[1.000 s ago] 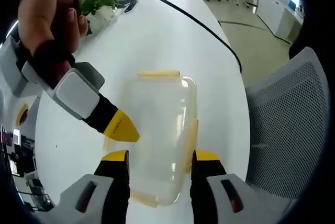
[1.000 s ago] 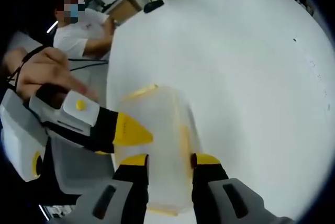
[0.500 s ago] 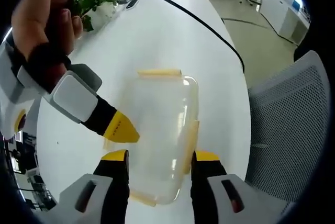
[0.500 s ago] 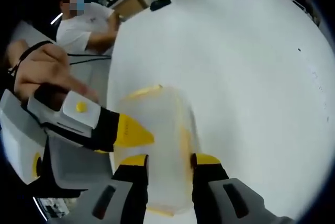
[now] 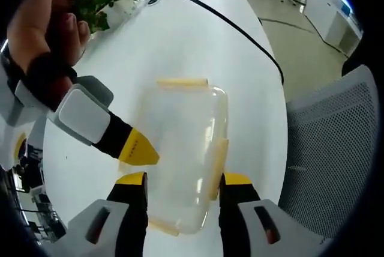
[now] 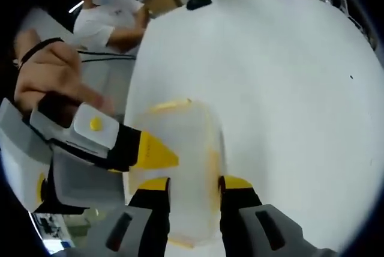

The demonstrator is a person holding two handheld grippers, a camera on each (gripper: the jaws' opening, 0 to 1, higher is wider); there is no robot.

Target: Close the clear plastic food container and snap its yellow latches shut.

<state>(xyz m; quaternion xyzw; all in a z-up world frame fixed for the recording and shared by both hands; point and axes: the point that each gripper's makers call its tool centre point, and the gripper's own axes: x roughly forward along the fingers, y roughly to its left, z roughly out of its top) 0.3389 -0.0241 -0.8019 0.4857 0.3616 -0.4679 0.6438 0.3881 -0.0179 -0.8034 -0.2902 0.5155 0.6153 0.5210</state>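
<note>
Both grippers at a clear container on a white surface, in an office.

In the left gripper view, the other gripper's yellow tip comes in from the left beside the clear container (image 5: 183, 155), which lies between the apart jaws of the left gripper (image 5: 183, 180); a plant (image 5: 102, 2) and a black cable (image 5: 228, 26) lie beyond on the white surface (image 5: 180, 47), a mesh chair (image 5: 333, 149) to the right. In the right gripper view, the right gripper (image 6: 191, 184) has its jaws apart around the container; a seated person (image 6: 114, 20) sits beyond.
</note>
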